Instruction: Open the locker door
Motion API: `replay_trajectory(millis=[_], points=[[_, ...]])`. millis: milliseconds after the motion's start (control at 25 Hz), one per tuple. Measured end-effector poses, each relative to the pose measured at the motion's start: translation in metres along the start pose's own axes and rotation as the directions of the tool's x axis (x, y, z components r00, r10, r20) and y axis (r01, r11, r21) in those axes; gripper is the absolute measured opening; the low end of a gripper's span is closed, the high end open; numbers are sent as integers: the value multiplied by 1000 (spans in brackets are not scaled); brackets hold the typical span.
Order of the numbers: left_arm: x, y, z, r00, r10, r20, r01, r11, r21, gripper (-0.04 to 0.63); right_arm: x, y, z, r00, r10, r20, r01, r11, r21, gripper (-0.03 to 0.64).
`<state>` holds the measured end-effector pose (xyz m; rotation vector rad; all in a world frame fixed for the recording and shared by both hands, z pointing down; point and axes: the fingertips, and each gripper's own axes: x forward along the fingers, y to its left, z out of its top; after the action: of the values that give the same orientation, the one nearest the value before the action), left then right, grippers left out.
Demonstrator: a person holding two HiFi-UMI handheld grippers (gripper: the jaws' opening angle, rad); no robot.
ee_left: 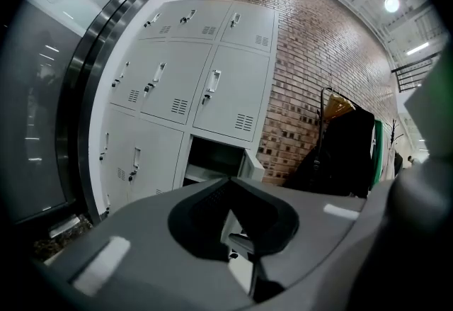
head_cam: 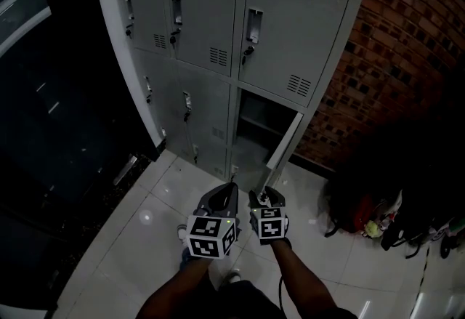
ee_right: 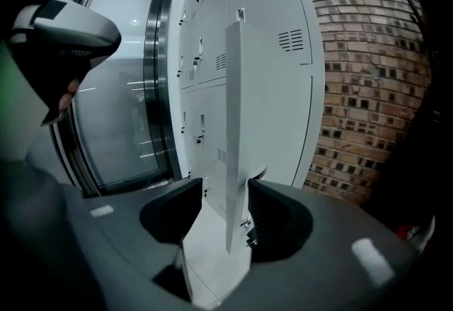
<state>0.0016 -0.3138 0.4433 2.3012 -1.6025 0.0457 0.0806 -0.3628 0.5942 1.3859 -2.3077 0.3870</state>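
Locker (head_cam: 290, 27): grey bank of doors filling the head view from 10 to 1 o'clock, with a brick wall (head_cam: 407, 34) at 2 o'clock.
Door (head_cam: 285, 144): the bottom right one, swung wide out, free edge toward the person. The dark compartment (head_cam: 254, 121) lies bare at its 11 o'clock.
Right gripper (head_cam: 267, 198): at the door's 6 o'clock, released, jaws apart. The door's edge stands between them, with a clear gap on the left jaw's side.
Left gripper (head_cam: 229, 188): just beside the right gripper, at its 9 o'clock, clenched. Its tips meet on nothing.
Floor (head_cam: 138, 237): glossy pale tiles, with bags (head_cam: 363, 216) at 4 o'clock by the wall.
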Motion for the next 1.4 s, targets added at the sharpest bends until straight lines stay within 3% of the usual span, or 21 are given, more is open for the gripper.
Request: replay_trajectory(millis=[440, 840, 1400], points=[[-29, -17, 12, 1000, -15, 8, 15, 1000, 10, 5, -60, 26, 40, 993, 5, 120, -8, 999, 31, 161], [-86, -21, 13, 999, -38, 26, 37, 998, 48, 5, -132, 83, 87, 962, 13, 274, -21, 999, 24, 104], [-213, -38, 4, 996, -55, 63, 51, 996, 67, 5, -253, 181, 78, 931, 7, 365, -10, 1000, 6, 25]])
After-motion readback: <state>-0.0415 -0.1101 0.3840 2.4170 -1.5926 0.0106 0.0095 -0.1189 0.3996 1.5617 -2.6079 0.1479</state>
